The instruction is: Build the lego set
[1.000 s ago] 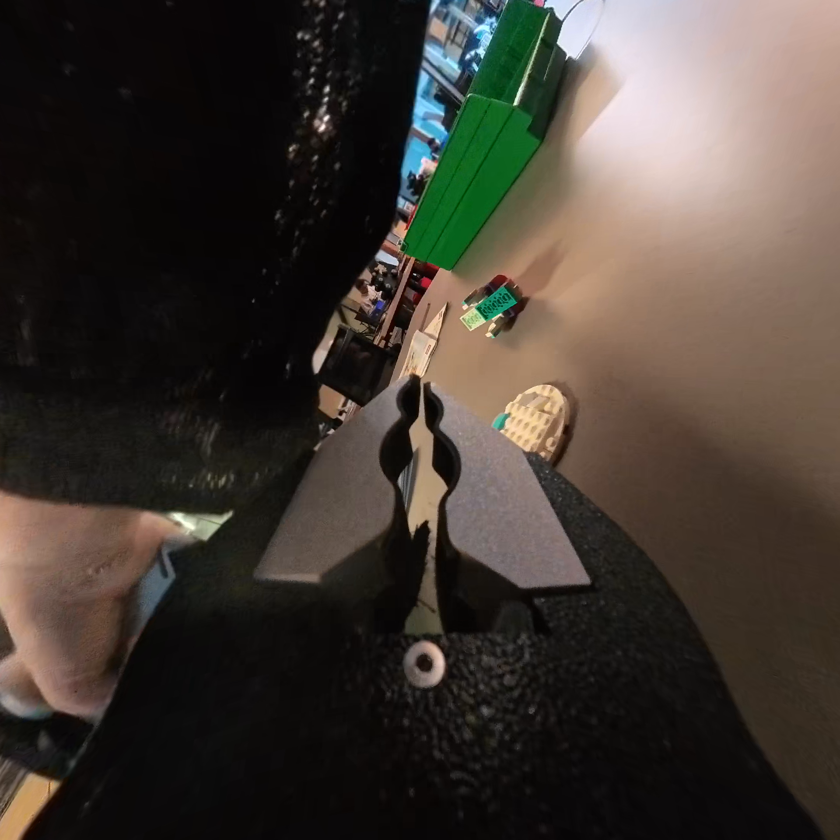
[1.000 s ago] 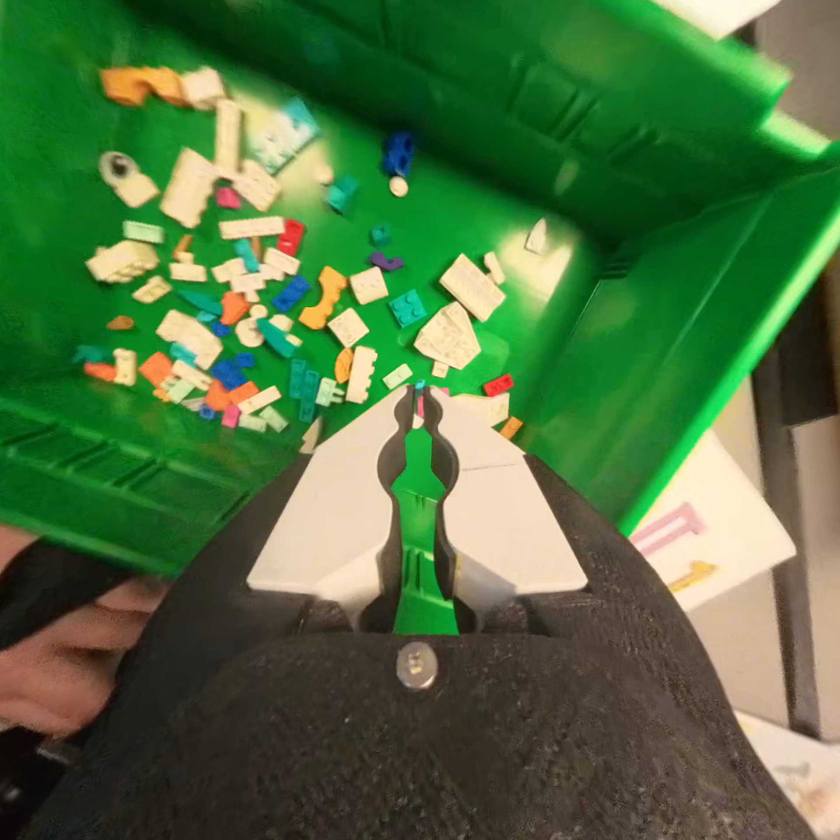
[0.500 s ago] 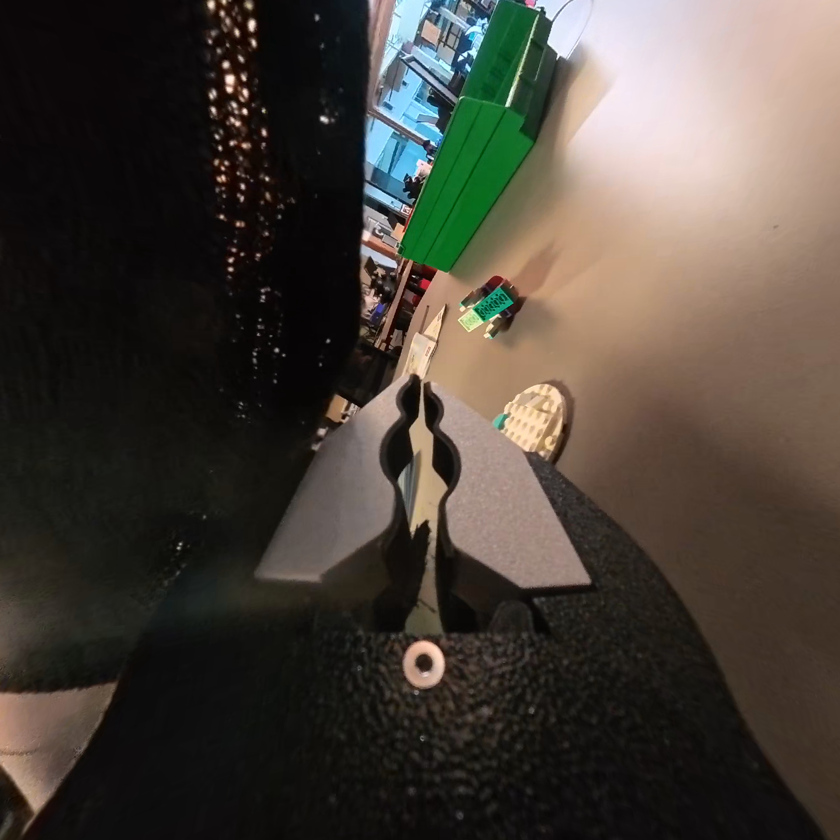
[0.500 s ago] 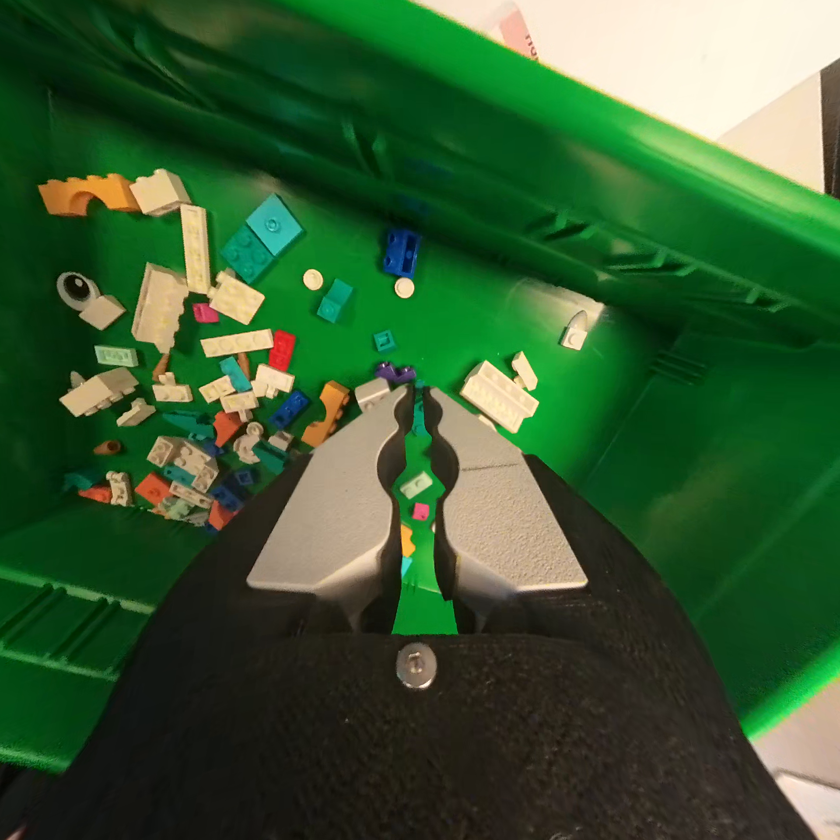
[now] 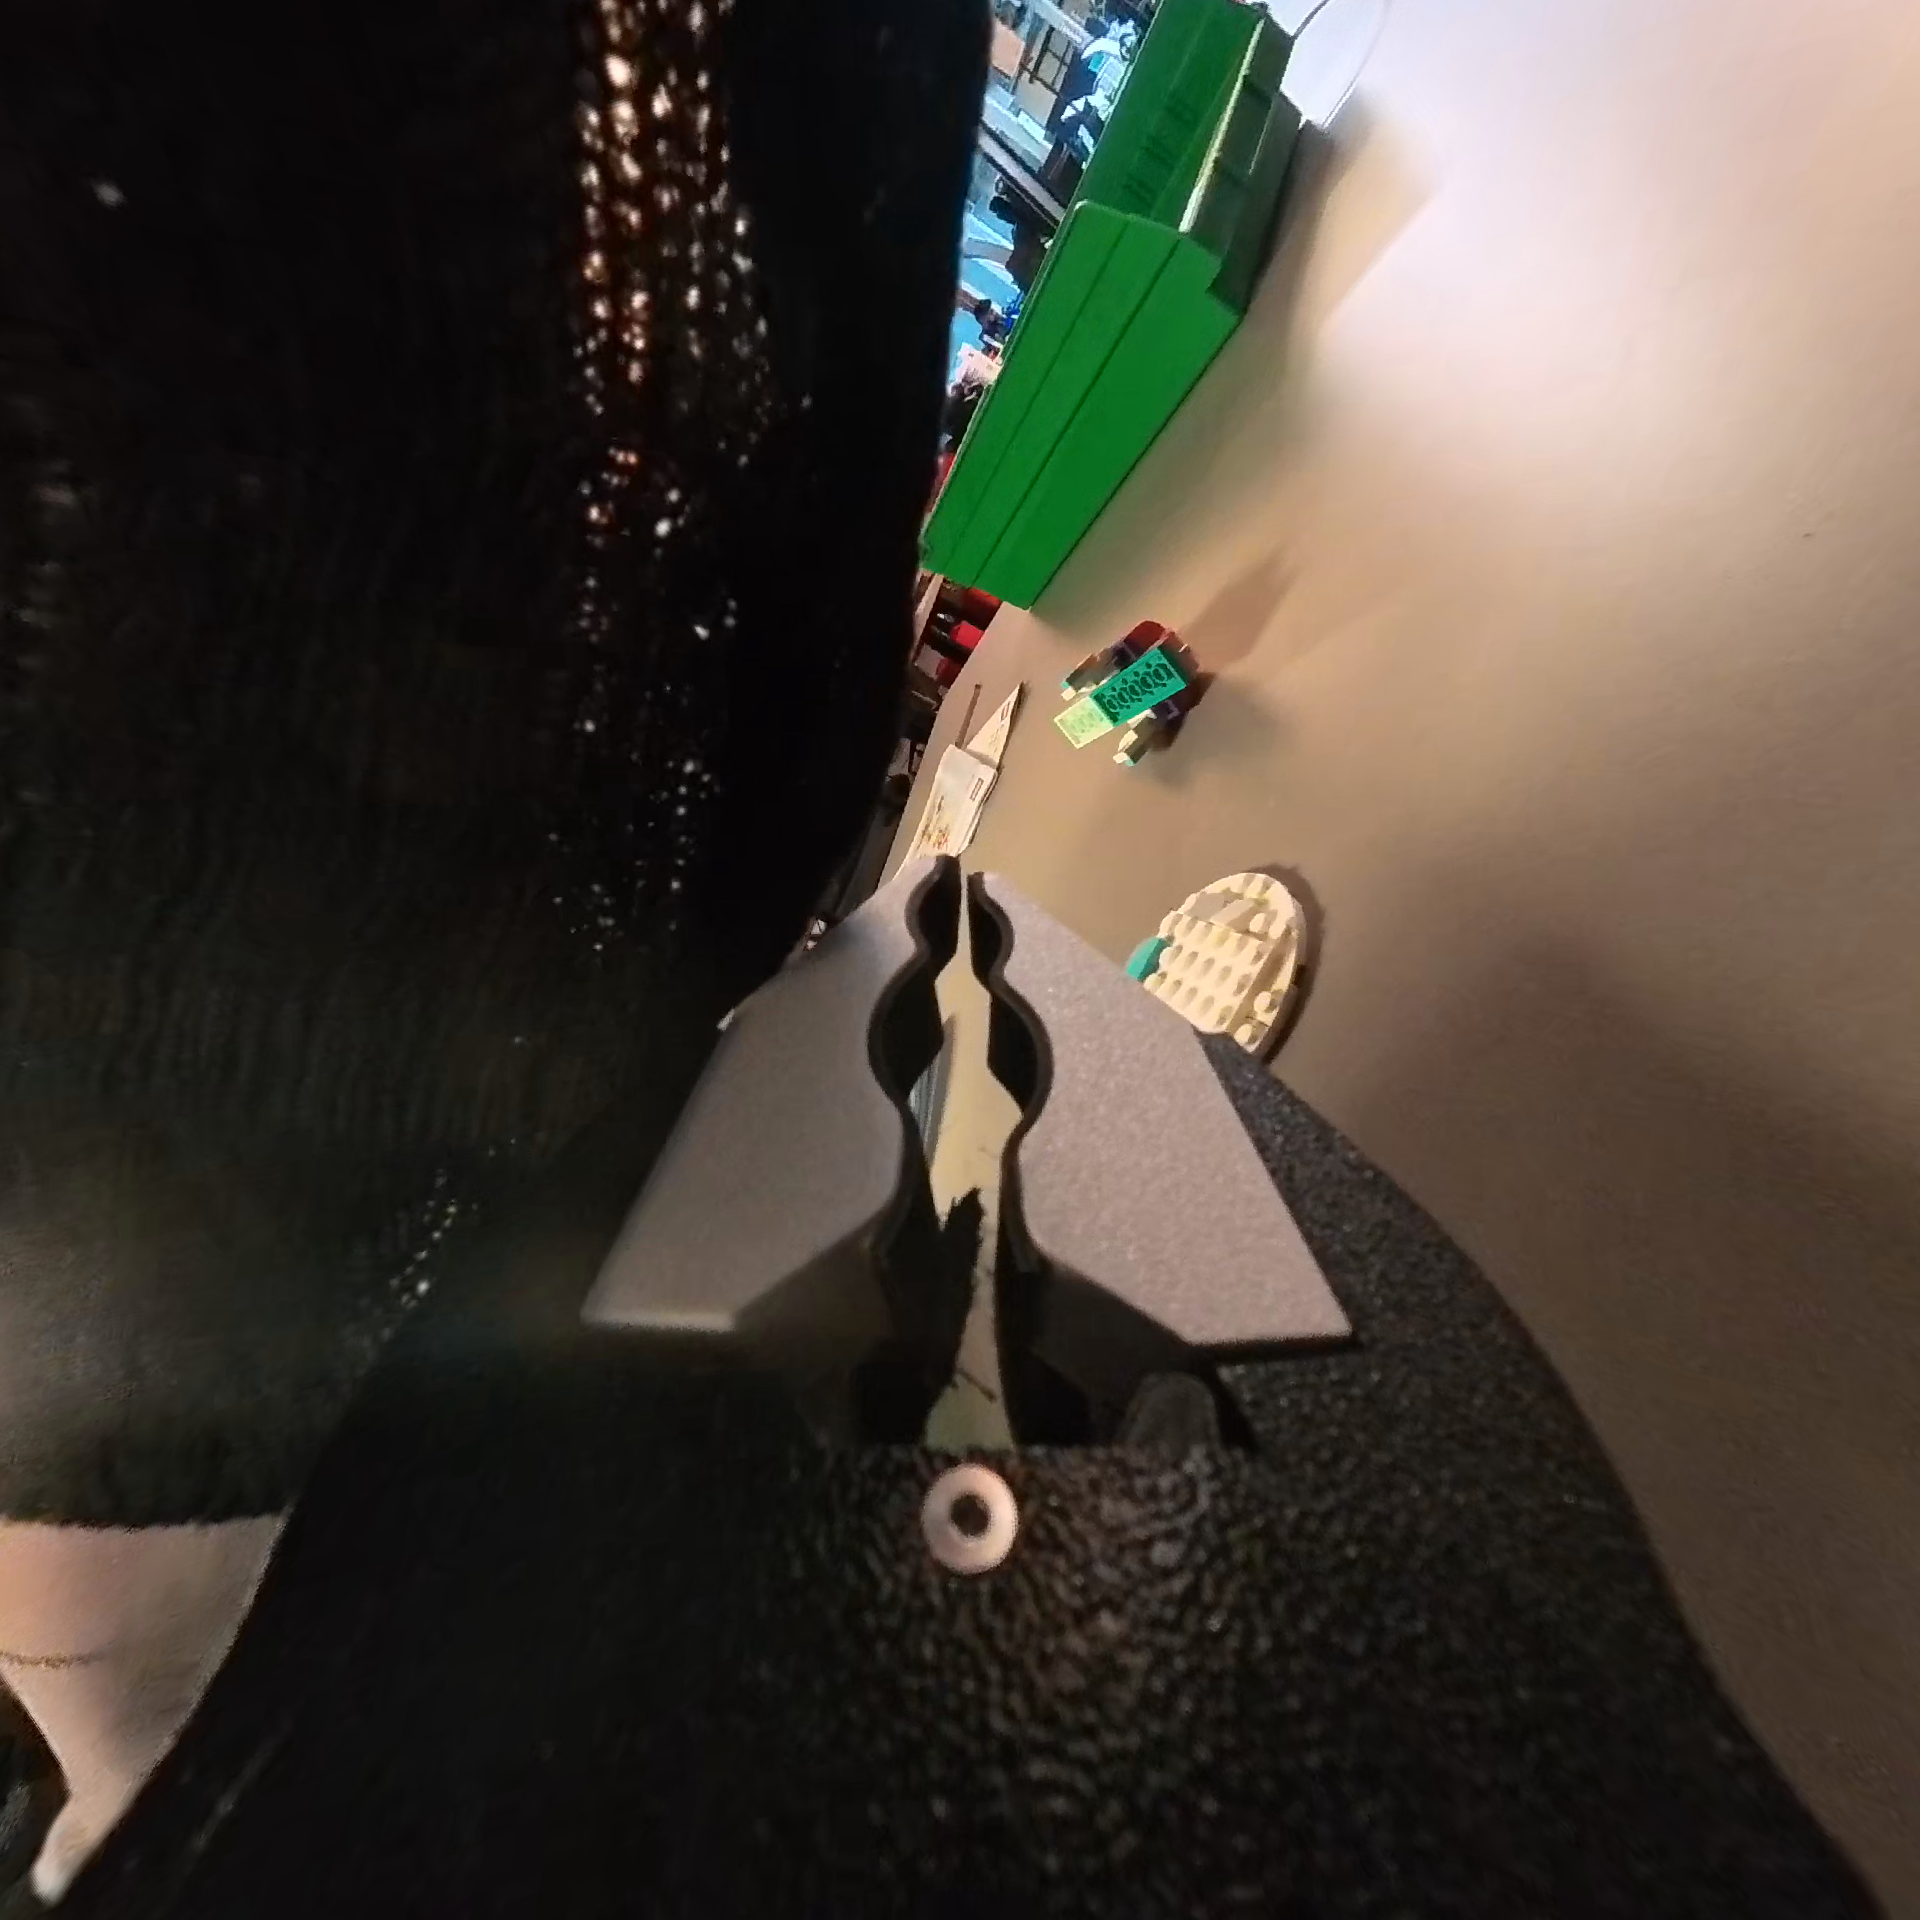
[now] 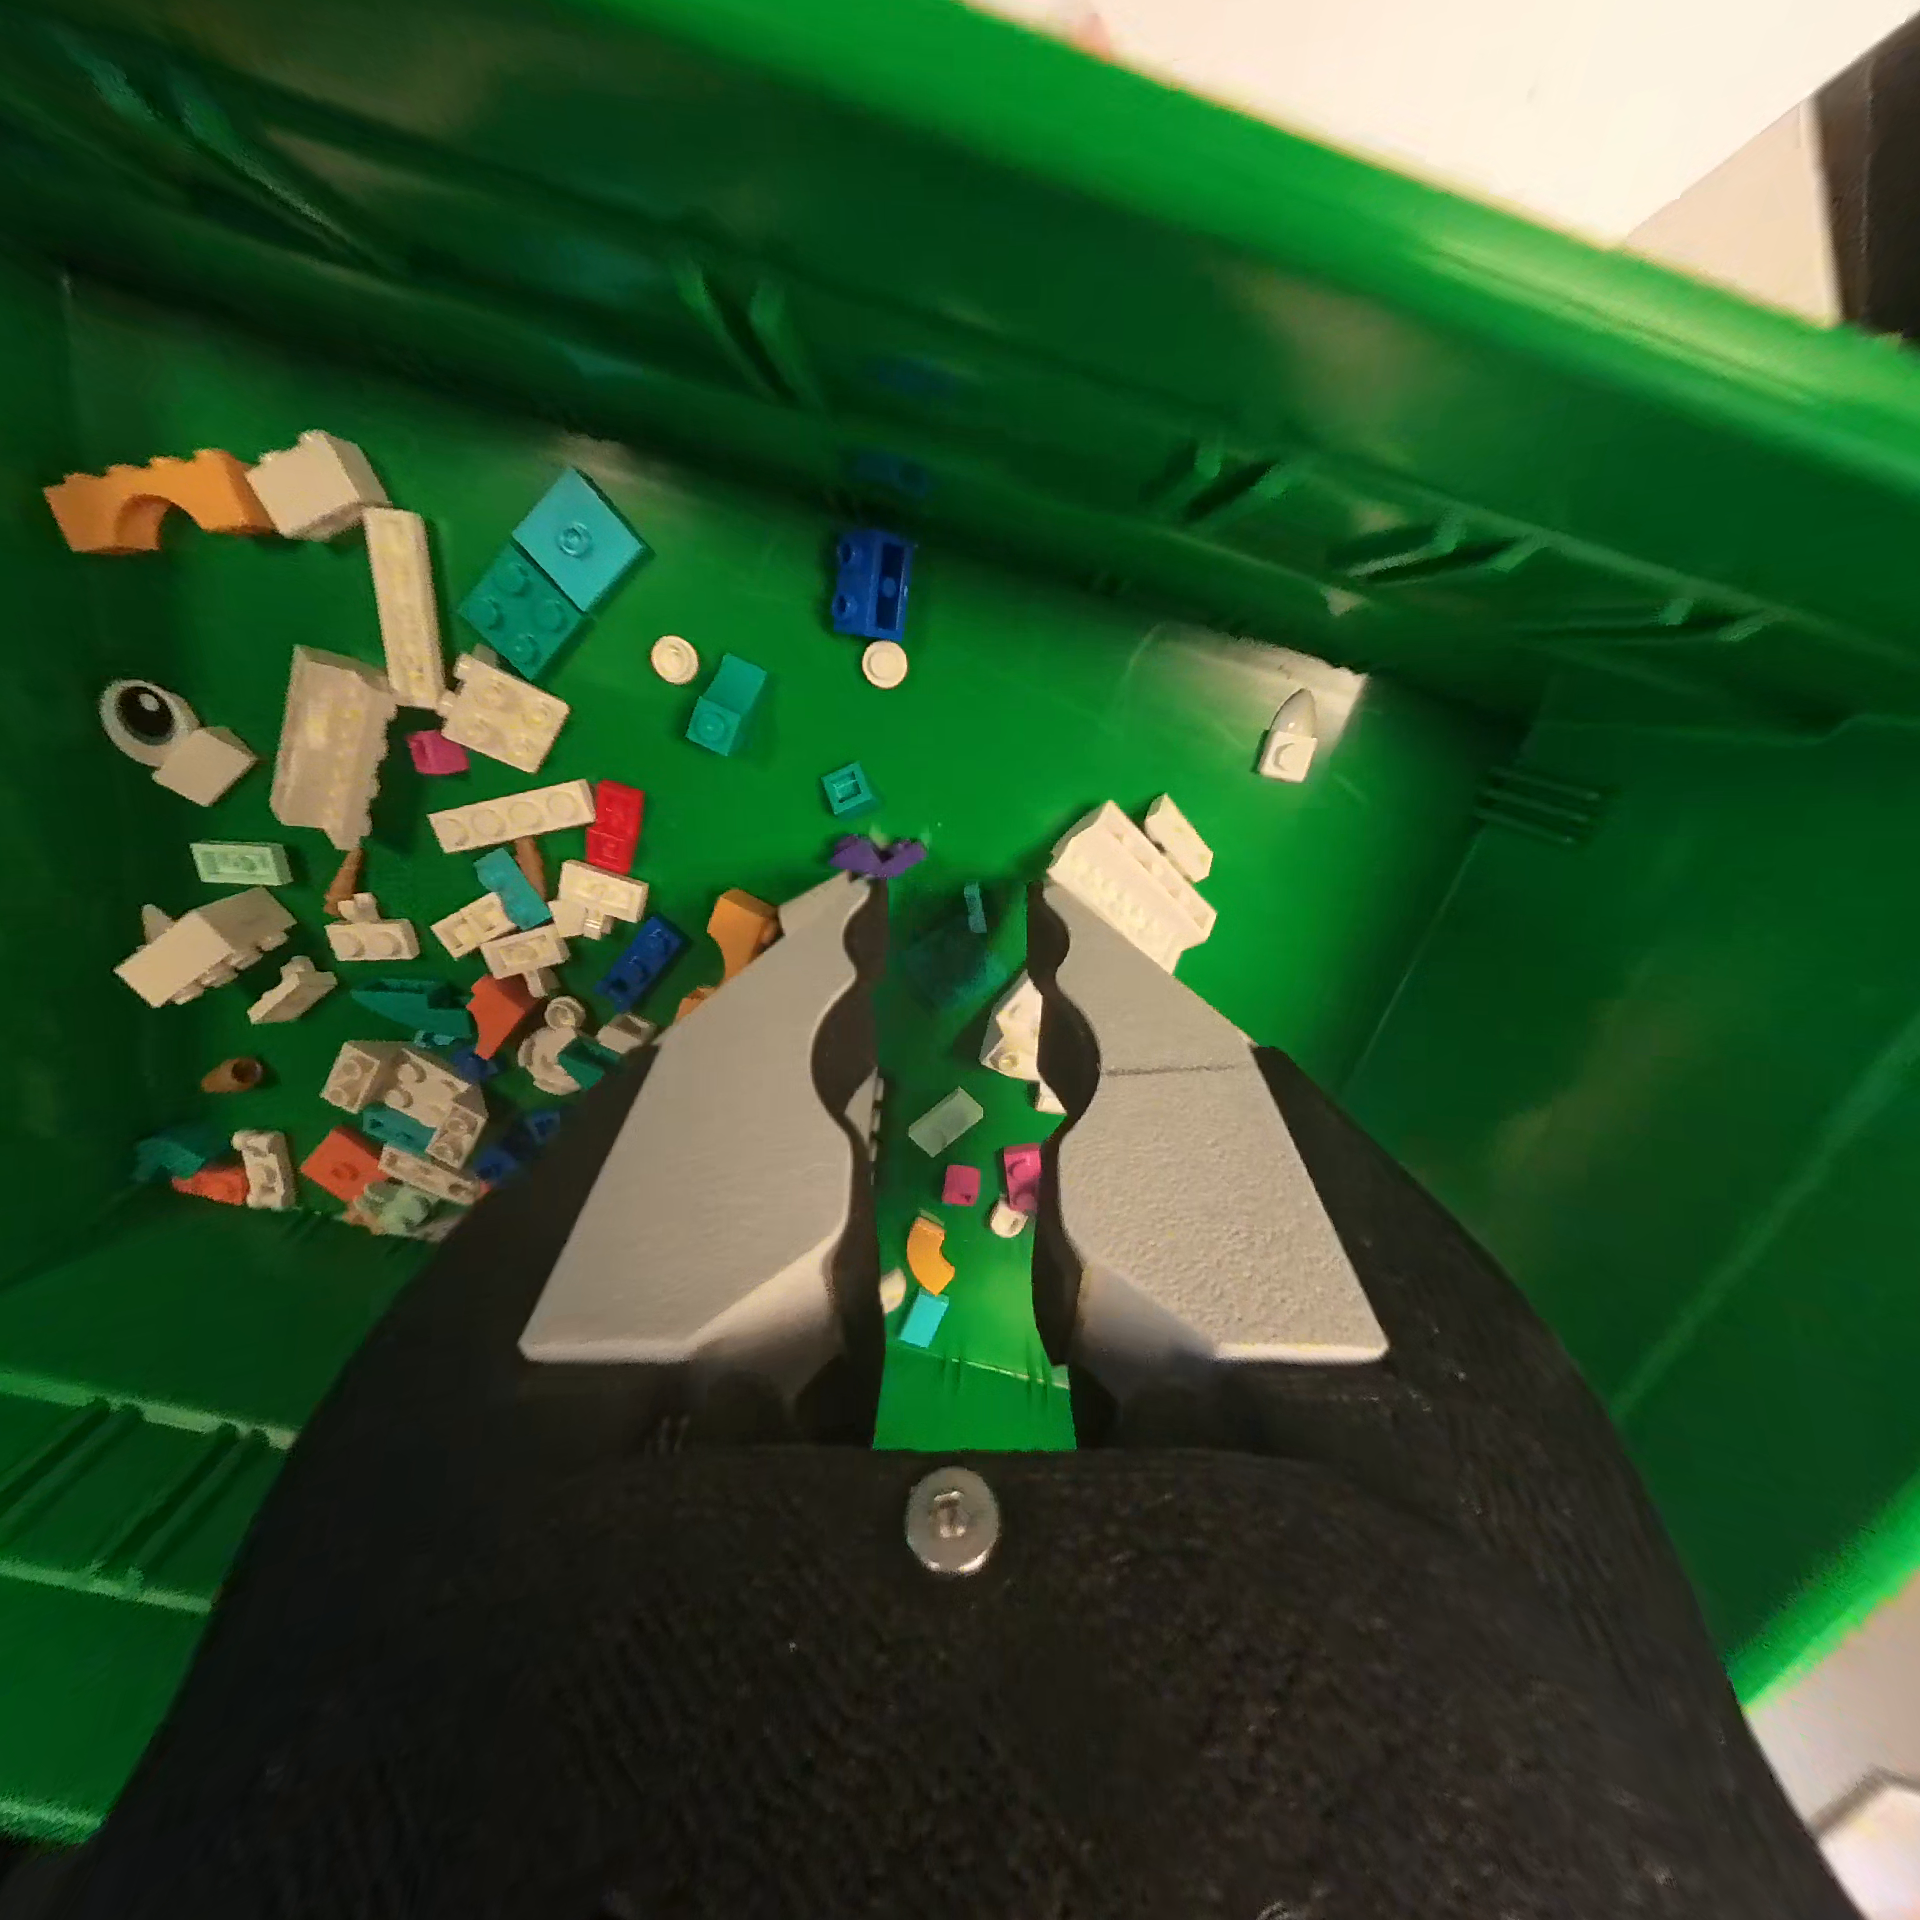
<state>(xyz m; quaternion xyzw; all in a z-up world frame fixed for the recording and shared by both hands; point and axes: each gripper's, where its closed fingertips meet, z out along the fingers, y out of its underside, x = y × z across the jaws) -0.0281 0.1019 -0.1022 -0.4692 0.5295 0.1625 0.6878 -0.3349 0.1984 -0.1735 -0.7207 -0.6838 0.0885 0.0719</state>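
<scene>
My right gripper (image 6: 954, 891) is open low inside a green bin (image 6: 1039, 260), over a litter of loose small bricks. A blurred teal piece (image 6: 951, 964) lies between the fingers, clear of both pads. A purple piece (image 6: 878, 854) is just past the left fingertip, and a long white brick (image 6: 1132, 894) lies beside the right fingertip. My left gripper (image 5: 958, 875) is shut and empty, held above a grey table (image 5: 1558, 935). A cream studded plate (image 5: 1231, 961) lies just to its right, with a small brick assembly (image 5: 1132, 691) farther off.
A person's black knitted sleeve (image 5: 416, 623) fills the left of the left wrist view. The green bin also shows there (image 5: 1101, 395) at the far end of the table, with a paper booklet (image 5: 961, 800) at the table's edge. Most bricks lie in the bin's left half (image 6: 416, 883). My right fingertips sit around 30 centimetres from my left ones. The small brick assembly (image 5: 1132, 691) is about 15 centimetres from my left fingertips and 40 centimetres from my right.
My right gripper went deeper into the bin and opened; the thin teal piece it pinched at its tips has left the grasp. My left gripper stayed shut and still; the sleeve shifted.
</scene>
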